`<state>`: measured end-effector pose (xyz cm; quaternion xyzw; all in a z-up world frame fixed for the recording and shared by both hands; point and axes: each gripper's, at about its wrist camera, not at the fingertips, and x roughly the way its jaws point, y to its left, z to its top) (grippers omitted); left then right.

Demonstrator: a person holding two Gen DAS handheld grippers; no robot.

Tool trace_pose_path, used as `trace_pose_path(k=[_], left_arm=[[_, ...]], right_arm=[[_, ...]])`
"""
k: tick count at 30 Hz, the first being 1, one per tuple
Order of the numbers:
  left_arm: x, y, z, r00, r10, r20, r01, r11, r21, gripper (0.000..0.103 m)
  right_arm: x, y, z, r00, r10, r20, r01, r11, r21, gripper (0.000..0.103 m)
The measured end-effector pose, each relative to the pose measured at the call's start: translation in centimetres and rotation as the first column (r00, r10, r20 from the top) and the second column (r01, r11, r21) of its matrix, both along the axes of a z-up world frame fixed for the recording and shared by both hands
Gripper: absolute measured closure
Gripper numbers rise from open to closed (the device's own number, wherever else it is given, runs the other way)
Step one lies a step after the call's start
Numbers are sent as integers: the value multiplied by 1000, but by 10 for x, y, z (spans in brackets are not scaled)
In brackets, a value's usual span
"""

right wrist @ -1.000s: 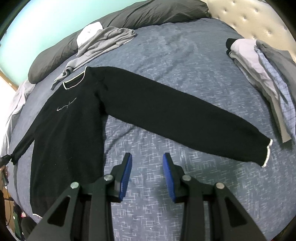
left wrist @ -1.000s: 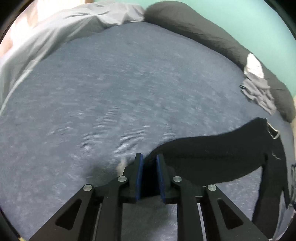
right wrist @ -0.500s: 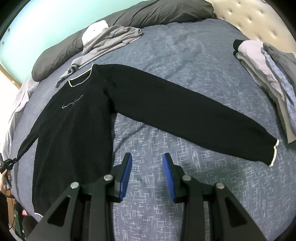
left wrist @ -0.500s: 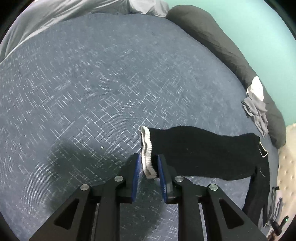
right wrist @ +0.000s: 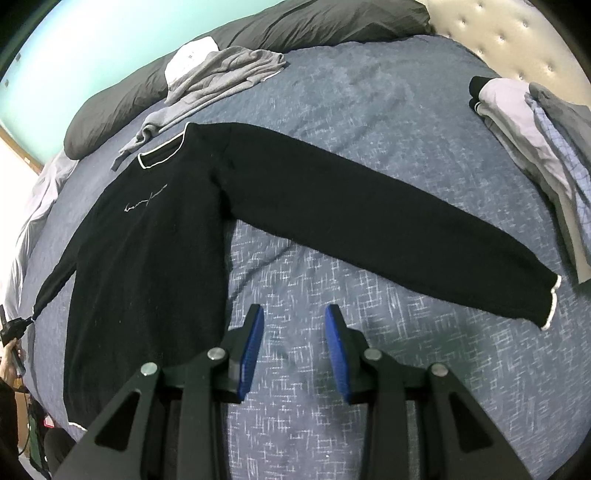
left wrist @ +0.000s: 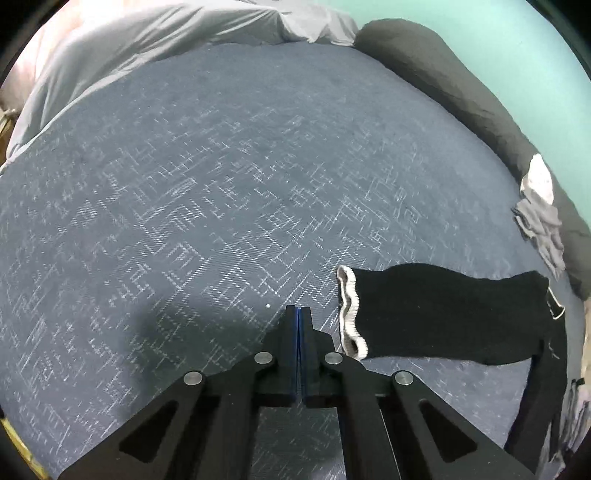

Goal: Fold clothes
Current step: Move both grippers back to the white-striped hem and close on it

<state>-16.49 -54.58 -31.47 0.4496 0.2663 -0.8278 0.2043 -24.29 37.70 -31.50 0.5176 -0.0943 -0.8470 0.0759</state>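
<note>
Sweater in black knit (right wrist: 147, 236), long-sleeved with a thin white line round the collar and cuffs, lies flat and face up on a dark blue bedspread with a pale crosshatch pattern (right wrist: 369, 92). In the right wrist view its body fills the 9 o'clock side, collar toward 11 o'clock, and one sleeve (right wrist: 388, 229) stretches straight out to a white-edged cuff at 3 o'clock. The right gripper (right wrist: 294, 350) hovers over bare bedspread at 6 o'clock, its blue-padded jaws spread apart and holding nothing, just beside the sweater's side seam and below the outstretched sleeve.

In the left wrist view the left gripper (left wrist: 299, 314) sits at 6 o'clock with its jaws pressed together and nothing between them. The other sleeve (left wrist: 443, 314) lies just beside it toward 3 o'clock, its ribbed grey-white cuff (left wrist: 349, 314) standing open and apart from the claw.

A crumpled grey sweatshirt (right wrist: 221, 77) rests at 11 o'clock in the right view against a long dark grey bolster pillow (right wrist: 295, 26). A stack of folded pale clothes (right wrist: 535, 129) sits at 2 o'clock near a tufted beige headboard (right wrist: 498, 26). A light grey sheet (left wrist: 147, 48) bunches at 11 o'clock in the left view
</note>
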Motion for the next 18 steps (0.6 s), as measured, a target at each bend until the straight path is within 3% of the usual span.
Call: trace_pose_path(k=[7,10,11,14,18], left_arm=[[12,50,31,991,-132,-32,134,990,51,103],[20,87,45,979,-201,-42,203,977,70,103],[25,101,51,973,-226,-44,229,971,75,102],[36,144,60,950,-306,-56,310,945,106,101],[48,203,60,913,-406,-37,407,902,146,85]], right_arm=[[5,-5,-3,1000,15,16,-14,997,-70,68],[11,-12,0,999,35,20,-33,995,-93,63],[13,-14,1,999,43,21,-41,994,-99,59],[25,-22,-1,995,83,47,-78,991,-113,59],[41,-33,-3,987,140,84,-128,983,-132,59]])
